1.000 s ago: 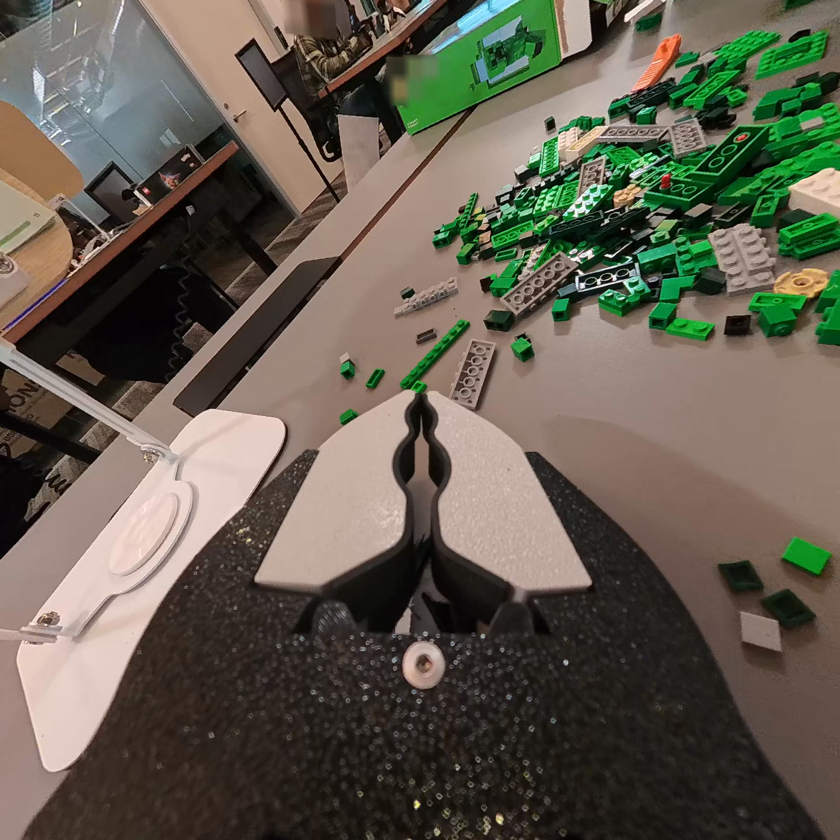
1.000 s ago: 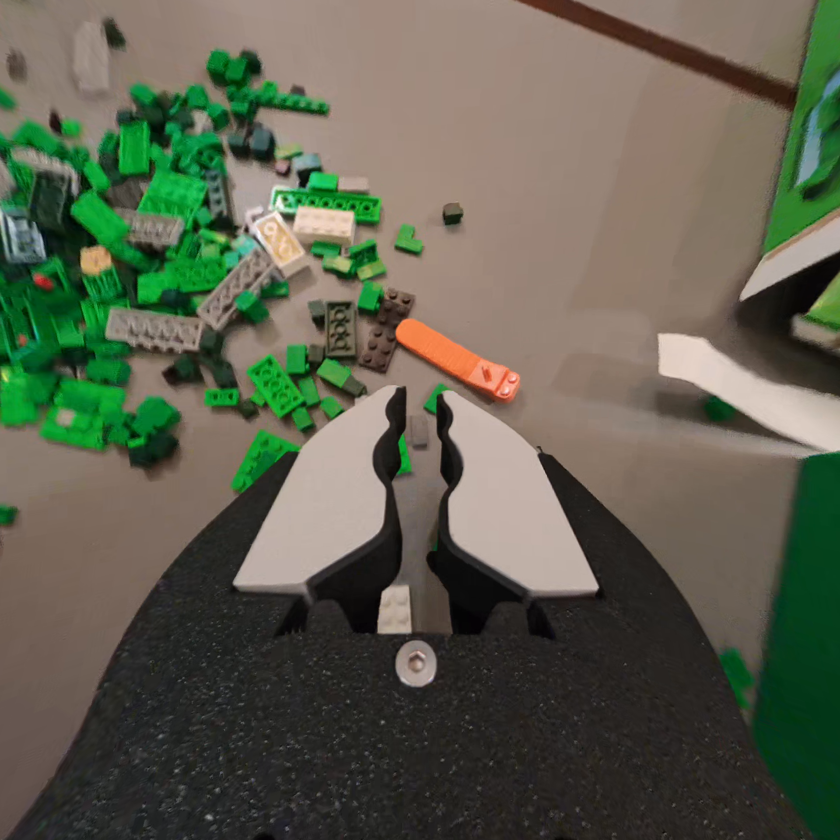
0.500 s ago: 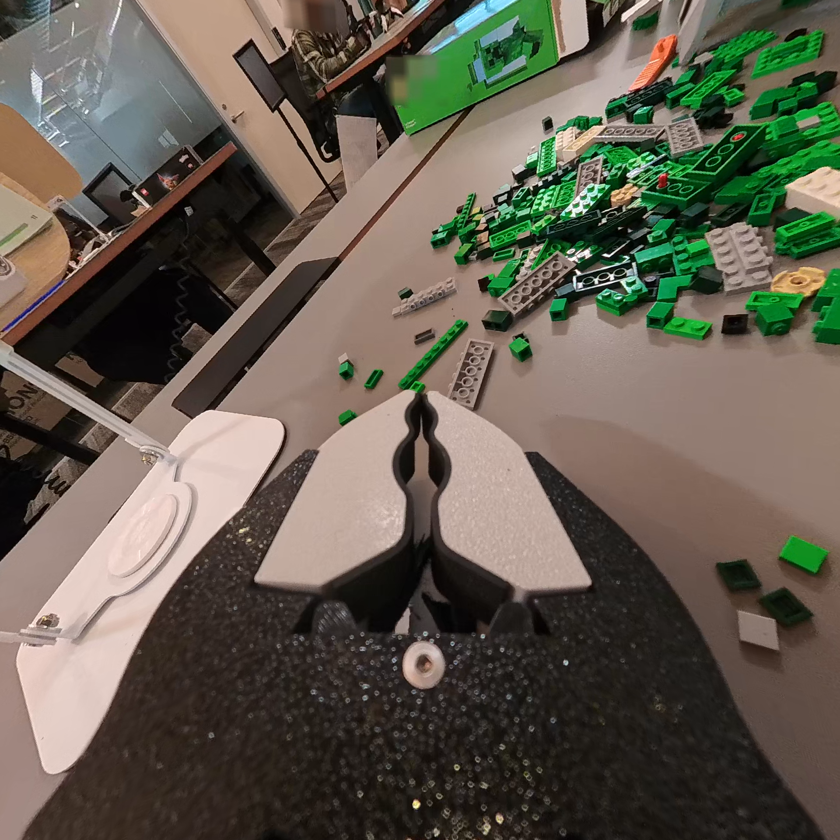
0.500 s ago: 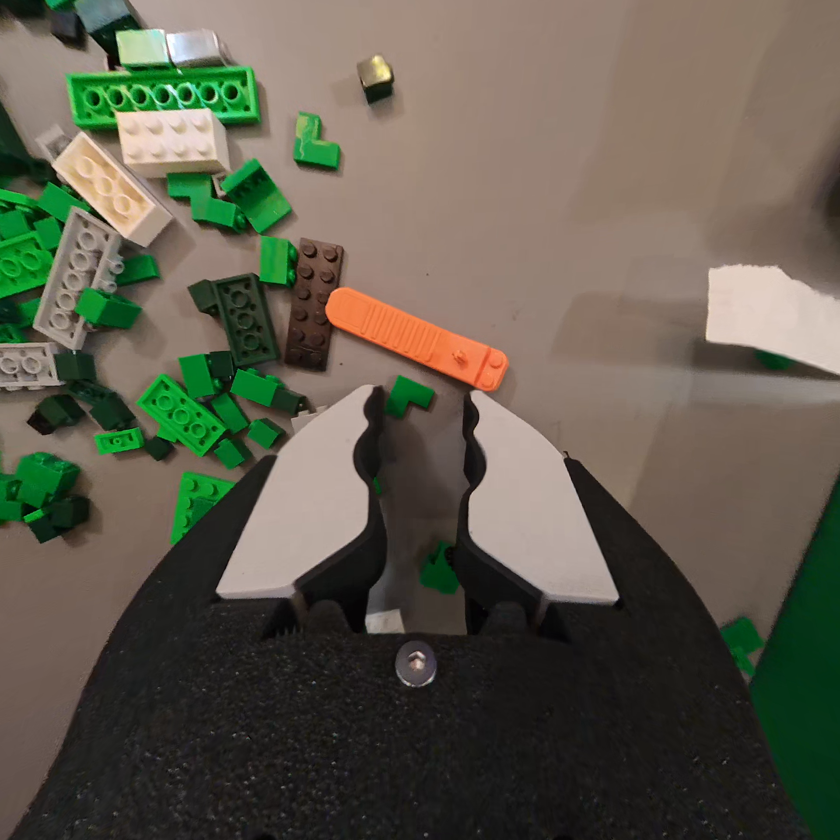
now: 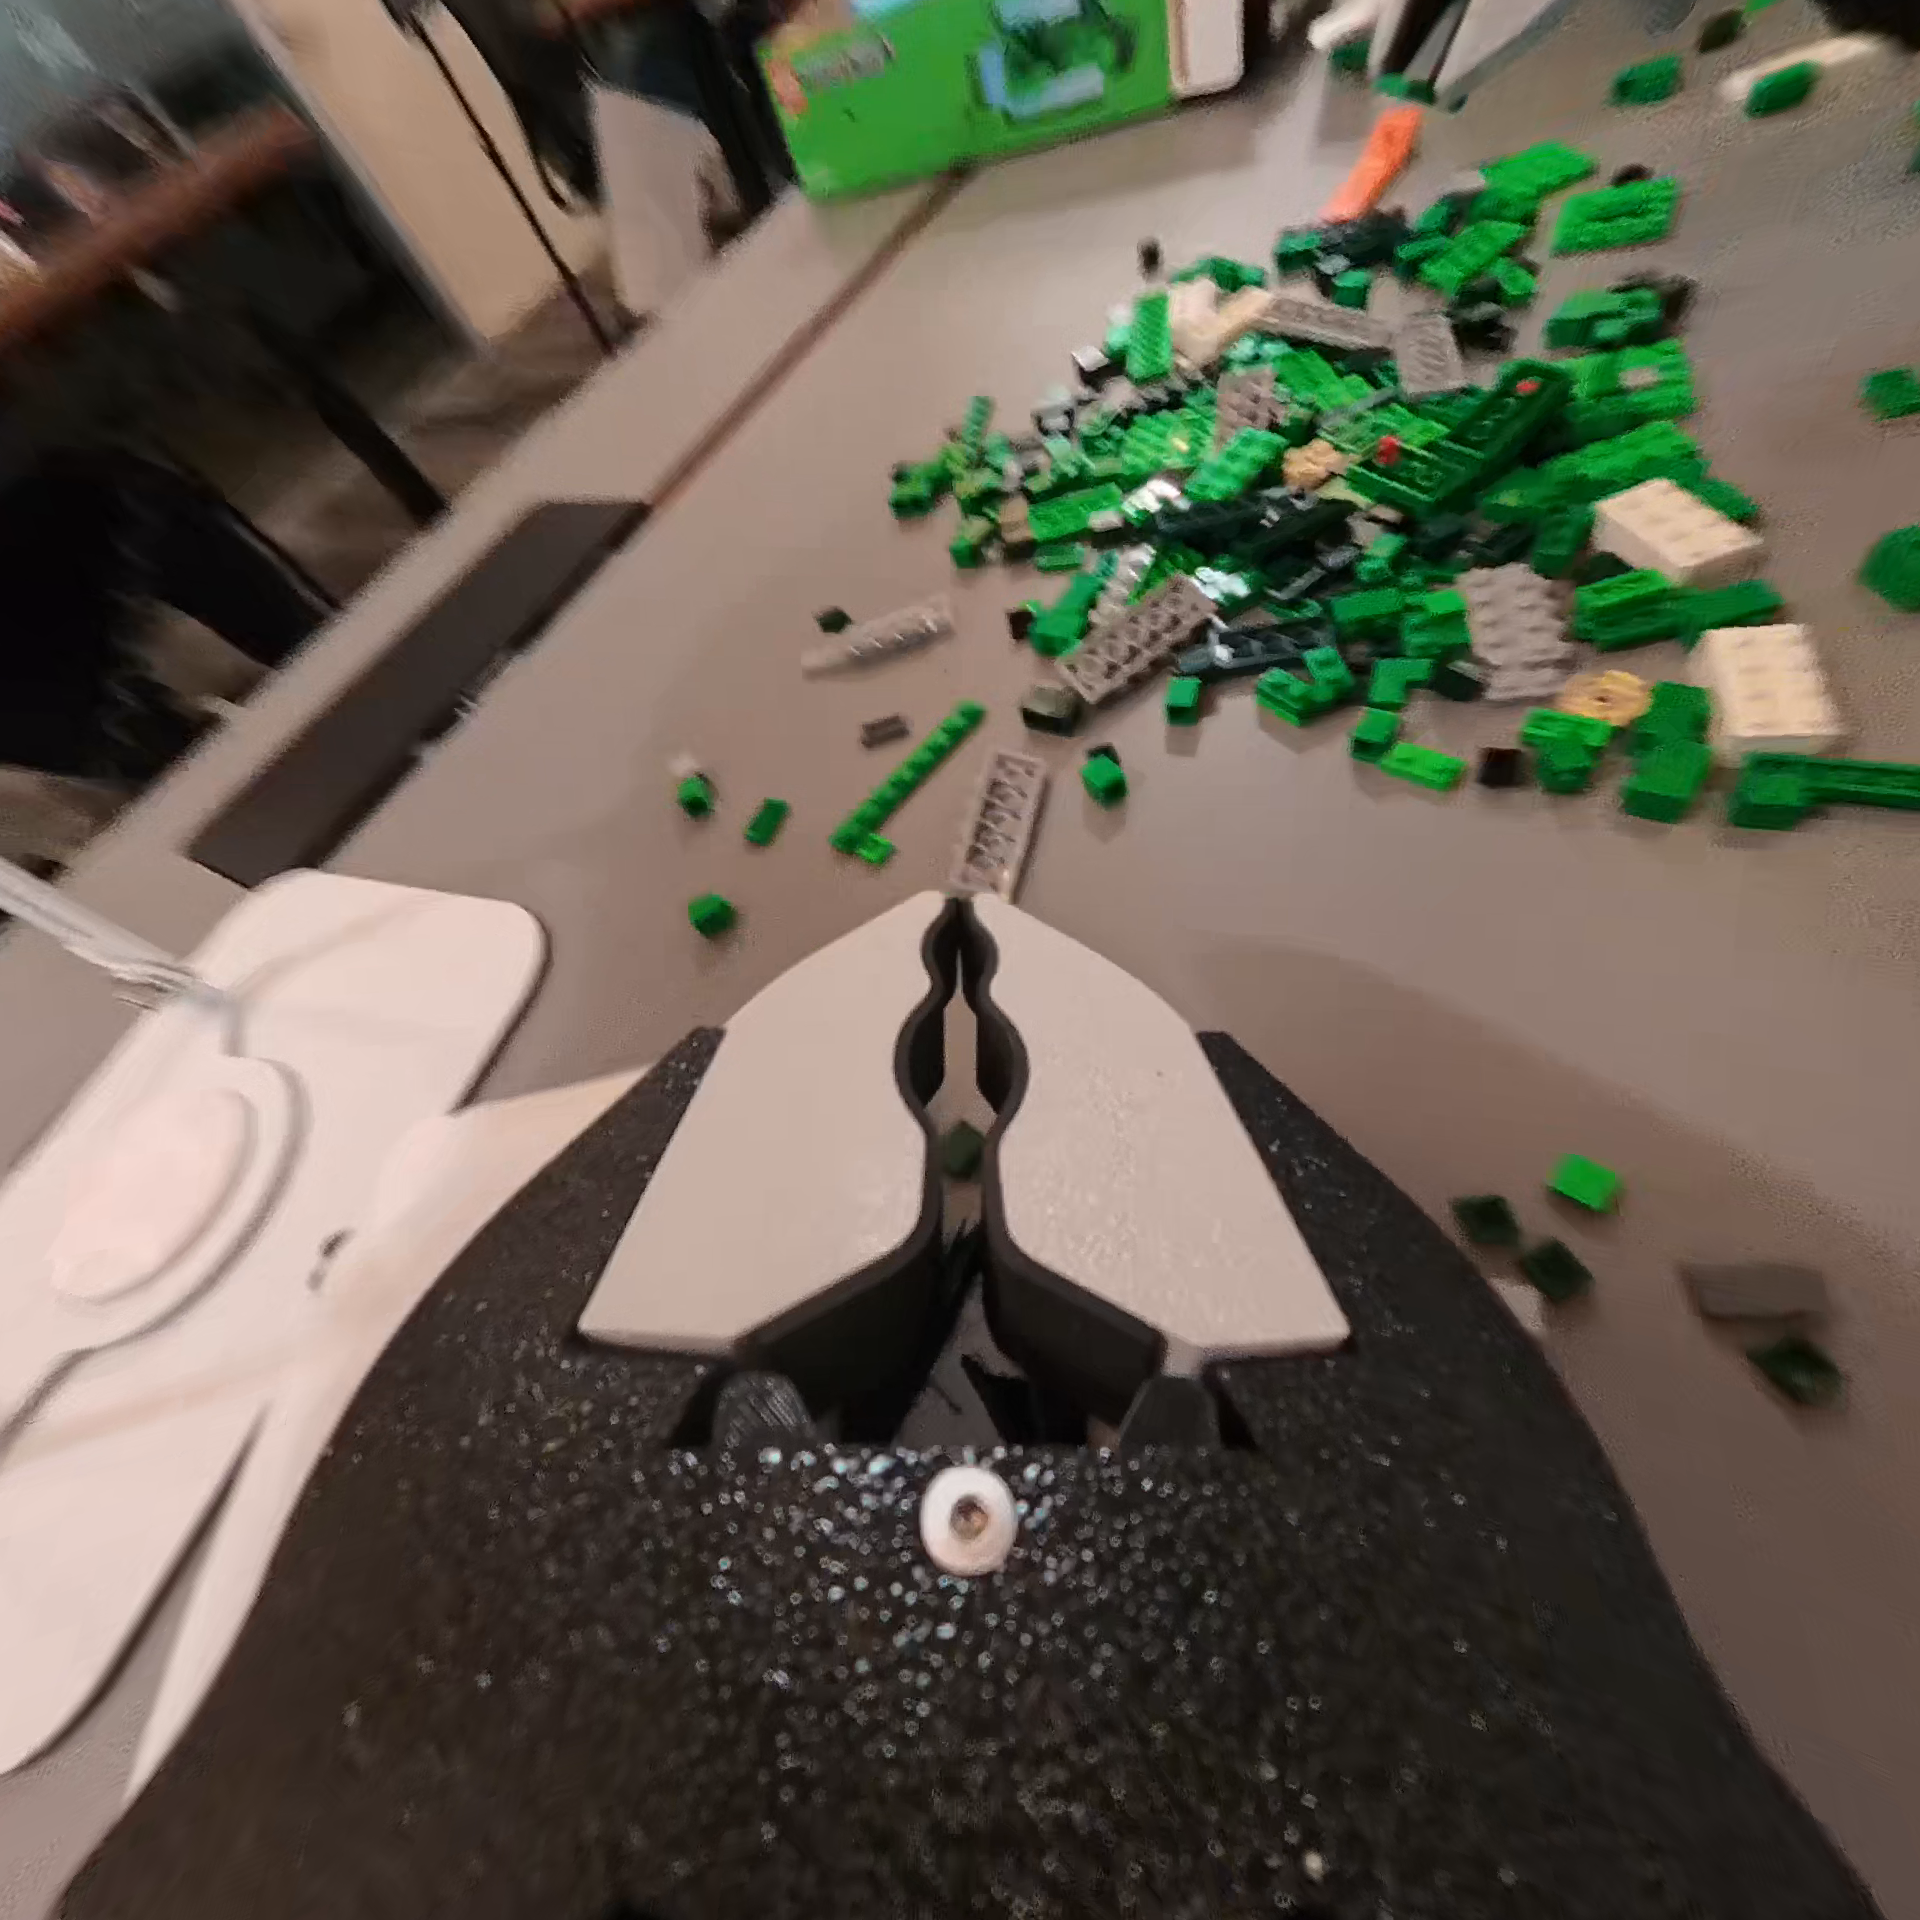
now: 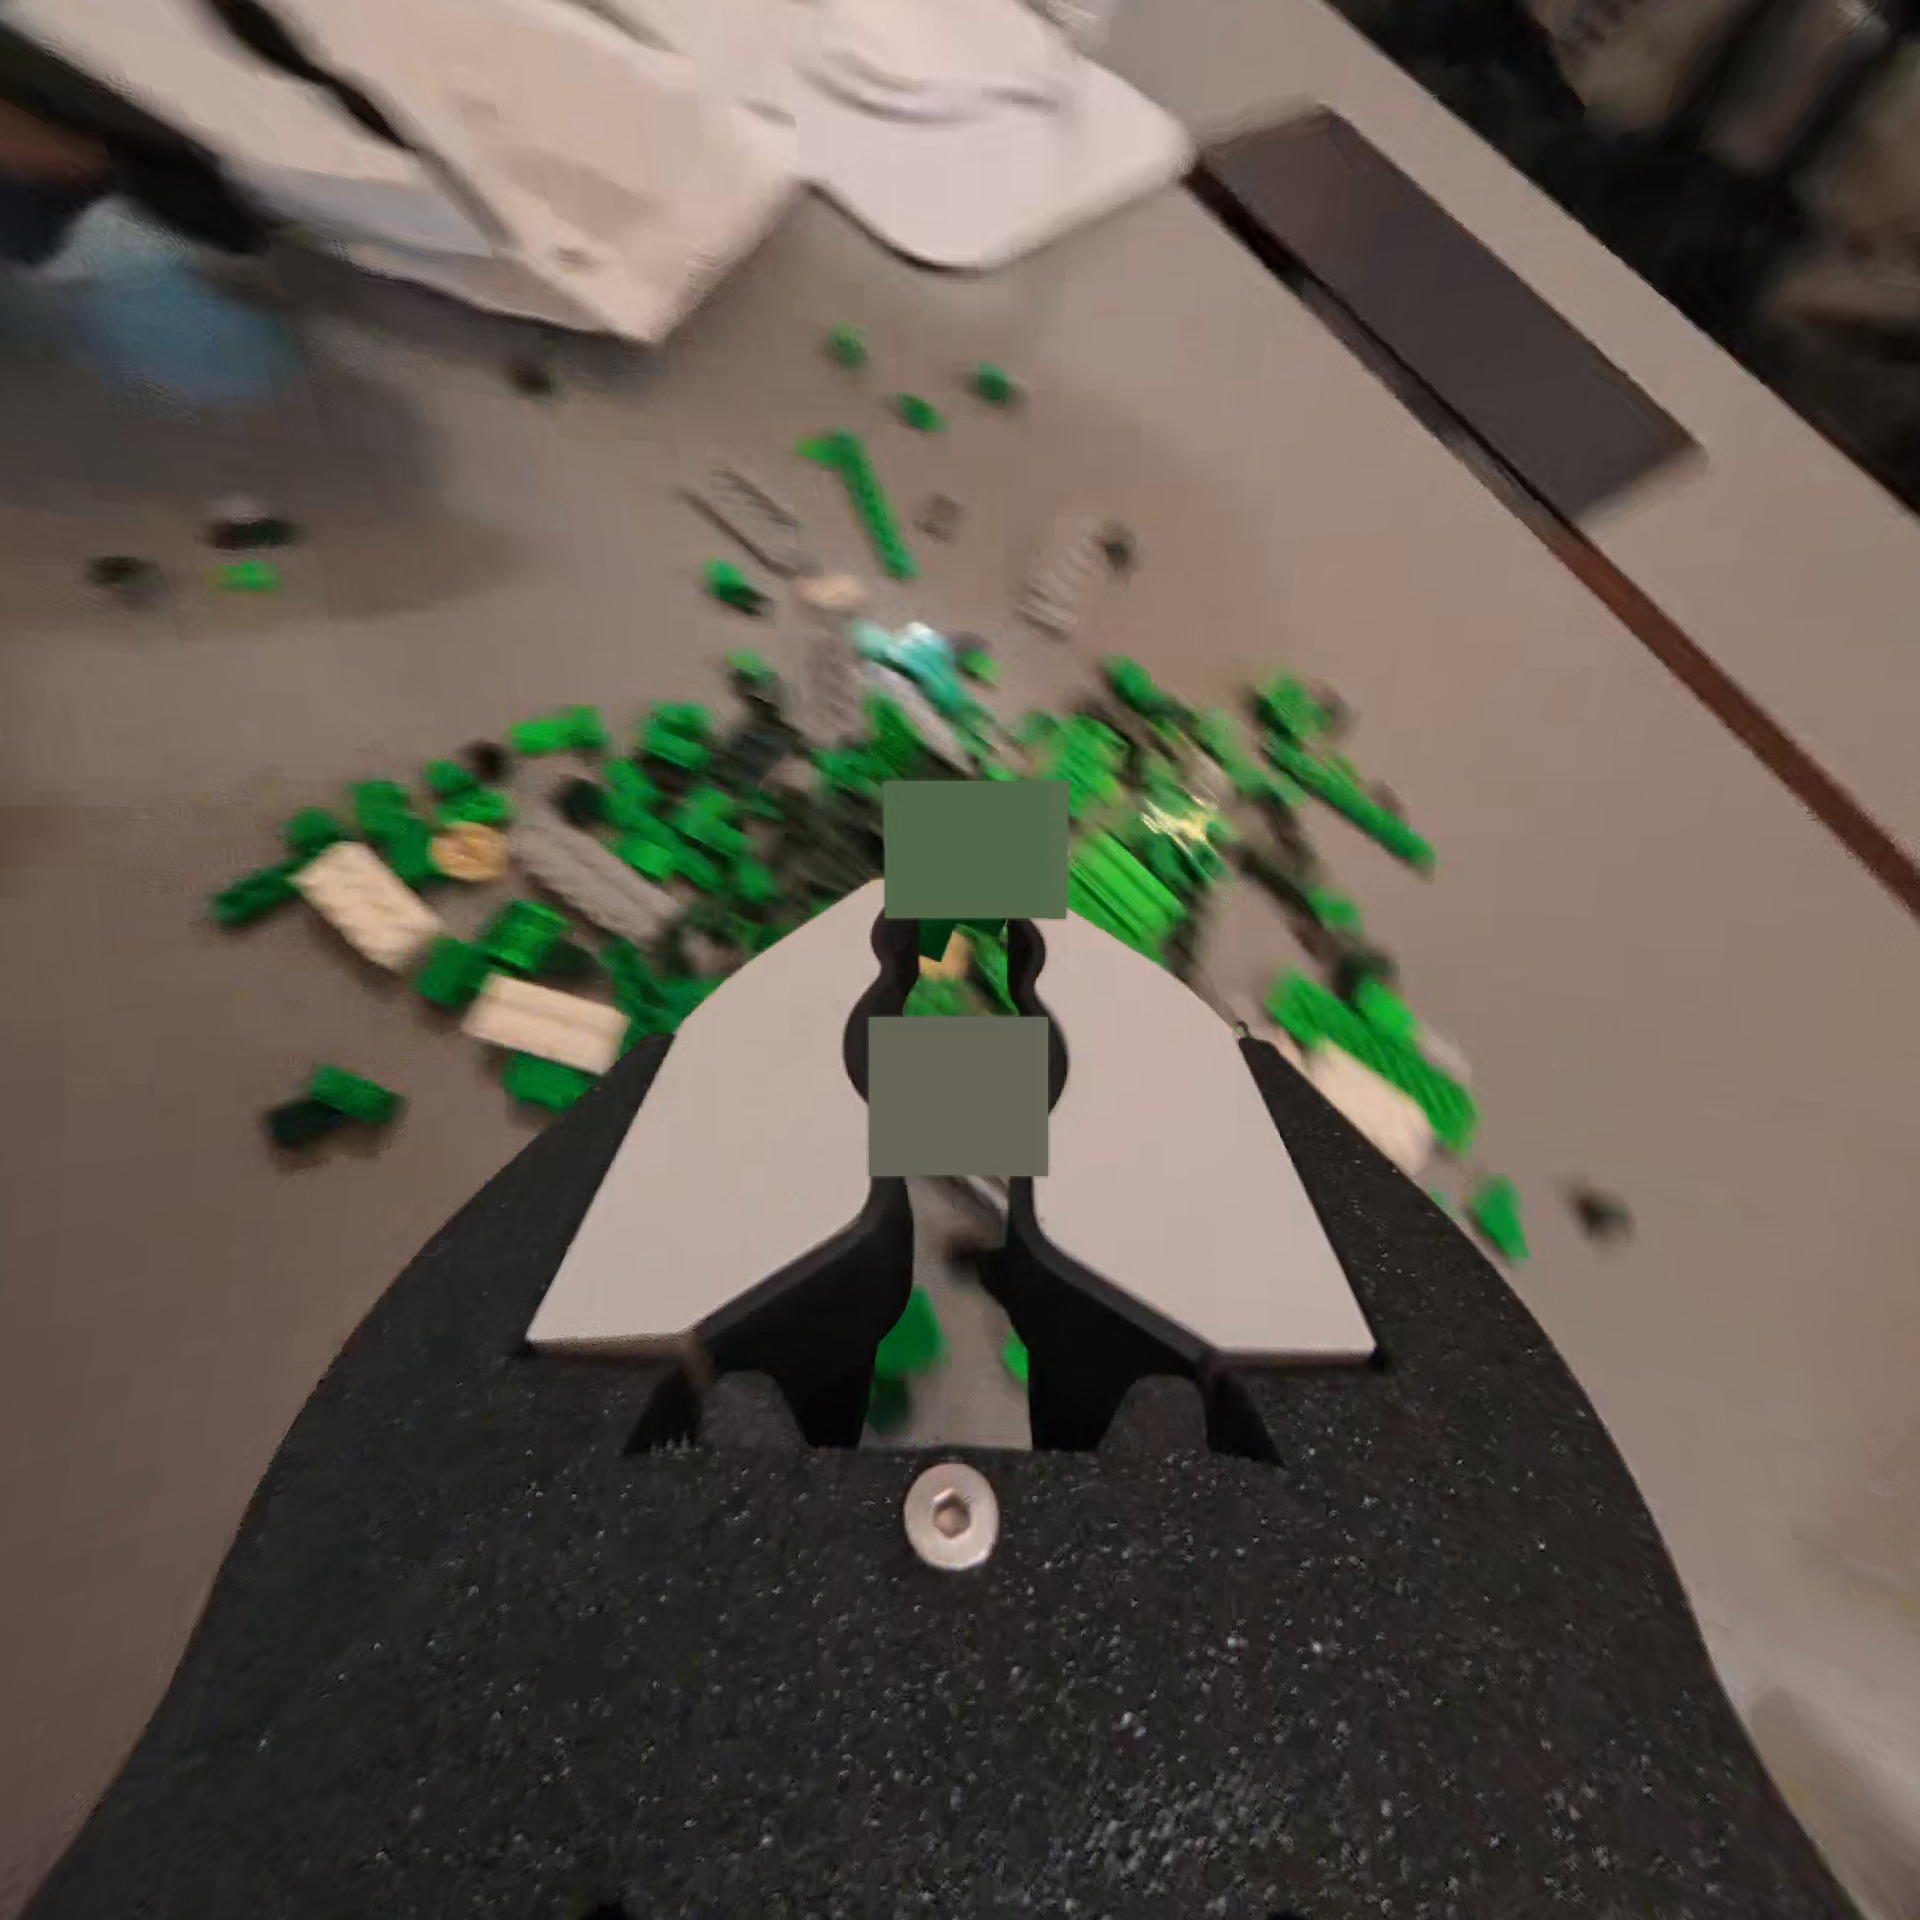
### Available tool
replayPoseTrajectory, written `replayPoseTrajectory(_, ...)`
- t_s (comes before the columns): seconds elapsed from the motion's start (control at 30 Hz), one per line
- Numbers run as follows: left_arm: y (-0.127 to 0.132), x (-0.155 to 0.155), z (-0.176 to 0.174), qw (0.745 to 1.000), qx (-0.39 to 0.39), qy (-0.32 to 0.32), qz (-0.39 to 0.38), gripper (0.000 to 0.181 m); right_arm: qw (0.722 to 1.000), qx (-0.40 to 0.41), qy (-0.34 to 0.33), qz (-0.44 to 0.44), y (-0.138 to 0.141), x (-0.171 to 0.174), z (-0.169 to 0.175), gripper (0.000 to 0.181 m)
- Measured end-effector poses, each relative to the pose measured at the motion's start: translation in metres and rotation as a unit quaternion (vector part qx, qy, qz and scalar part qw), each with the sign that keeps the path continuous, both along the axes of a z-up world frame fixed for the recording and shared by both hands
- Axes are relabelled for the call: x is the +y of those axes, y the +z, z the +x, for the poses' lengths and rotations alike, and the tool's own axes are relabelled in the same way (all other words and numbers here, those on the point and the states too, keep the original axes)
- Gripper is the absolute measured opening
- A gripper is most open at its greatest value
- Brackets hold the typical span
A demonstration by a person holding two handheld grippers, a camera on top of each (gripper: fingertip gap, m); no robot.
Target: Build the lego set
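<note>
Brick pile ahead of and under right gripper, fingers apart, nothing held; well ahead and right of left gripper, fingers together, empty; right nearer.

Not much lettering on offer here. Upper middle of the left wrist view, the green box stands at the far edge of the surface with a small red logo patch at its upper-left corner and printed artwork across its face, but it is all smeared by motion blur and none of it can be made out. The white sheets at the top of the right wrist view show faint markings, too blurred to read. The bricks in both views carry no legible marks, numbers or signs.
</note>
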State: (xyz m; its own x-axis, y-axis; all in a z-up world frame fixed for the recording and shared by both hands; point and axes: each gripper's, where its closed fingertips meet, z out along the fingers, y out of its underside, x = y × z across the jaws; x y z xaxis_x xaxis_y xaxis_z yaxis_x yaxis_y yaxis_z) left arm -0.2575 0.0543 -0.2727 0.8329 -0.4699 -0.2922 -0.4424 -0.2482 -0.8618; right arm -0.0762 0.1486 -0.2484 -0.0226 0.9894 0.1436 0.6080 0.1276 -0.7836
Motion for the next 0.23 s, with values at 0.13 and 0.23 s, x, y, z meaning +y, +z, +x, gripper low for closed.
replayPoseTrajectory(0.13,0.005,-0.017,-0.024,0.998,0.013,0.019,-0.056,0.000,0.980,-0.035,0.188,0.052,-0.018,-0.093,-0.072,0.016)
replayPoseTrajectory(0.23,0.010,-0.032,-0.049,0.994,0.074,0.051,-0.061,0.000,0.955,-0.074,0.273,0.091,-0.041,-0.134,-0.106,0.016)
